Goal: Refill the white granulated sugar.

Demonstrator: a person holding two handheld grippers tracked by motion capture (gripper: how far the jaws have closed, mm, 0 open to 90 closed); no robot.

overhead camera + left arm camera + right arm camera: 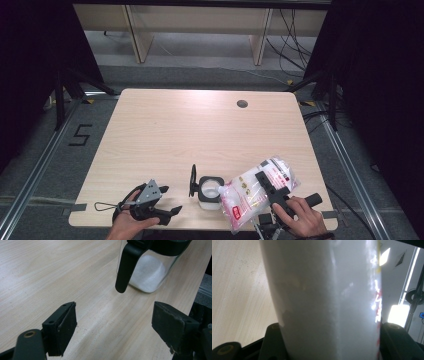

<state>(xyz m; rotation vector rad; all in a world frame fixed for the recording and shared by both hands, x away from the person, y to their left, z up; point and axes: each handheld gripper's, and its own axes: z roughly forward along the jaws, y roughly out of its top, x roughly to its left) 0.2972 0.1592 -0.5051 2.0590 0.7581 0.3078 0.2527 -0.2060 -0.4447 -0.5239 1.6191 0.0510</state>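
The right gripper [272, 192] held the bag of white grains [257, 192] clamped between its fingers, tilted with its mouth over the open jar [210, 192] just to its left. The left gripper [167, 212], fingers spread and empty, sat near the jar's other side on the desk [200, 130].

Light wood table [165, 130] w/ rounded corners sits mid-frame, round dark cable hole [242, 104] near its upper right. Grey carpet floor [45, 170] around it, black "5" marking [80, 135] at left of frame. Metal floor rails [30, 180] run diagonally at lower left & lower right. Black curtains [30, 60] fill upper left & upper right corners. Beige desk legs/panels [137, 35] along top of frame; loose cables [292, 45] on floor at upper right. Lighting even, soft glare on table's far edge.
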